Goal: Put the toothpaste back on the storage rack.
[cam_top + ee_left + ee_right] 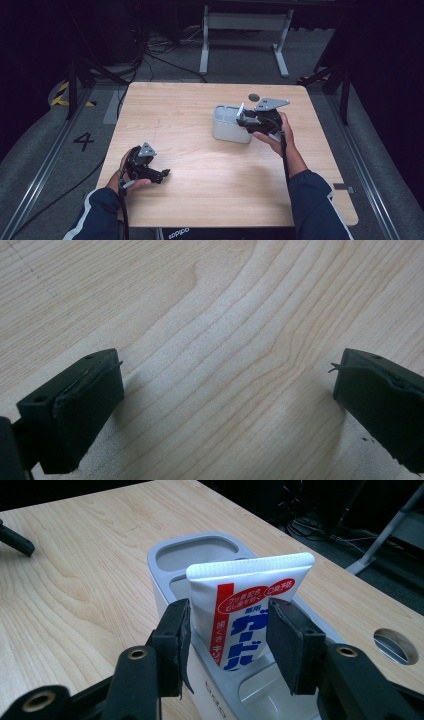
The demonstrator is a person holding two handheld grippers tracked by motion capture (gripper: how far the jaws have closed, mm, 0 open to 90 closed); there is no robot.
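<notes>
Right gripper (227, 635) jaws astride toothpaste tube (250, 605), contact unclear; tube may topple in grey holder (165, 560). Left gripper (225, 405) apart, idle.

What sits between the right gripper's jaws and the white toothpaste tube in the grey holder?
Nothing visible. The right gripper straddles the white toothpaste tube, which stands in a slot of the grey plastic holder; both pads sit at its edges, with no clear gap to see.

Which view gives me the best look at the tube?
The right gripper view: the tube stands crimp-up in the holder between the right claw jaws, label readable. The high view shows a small white sliver. The left gripper view shows bare table.
</notes>
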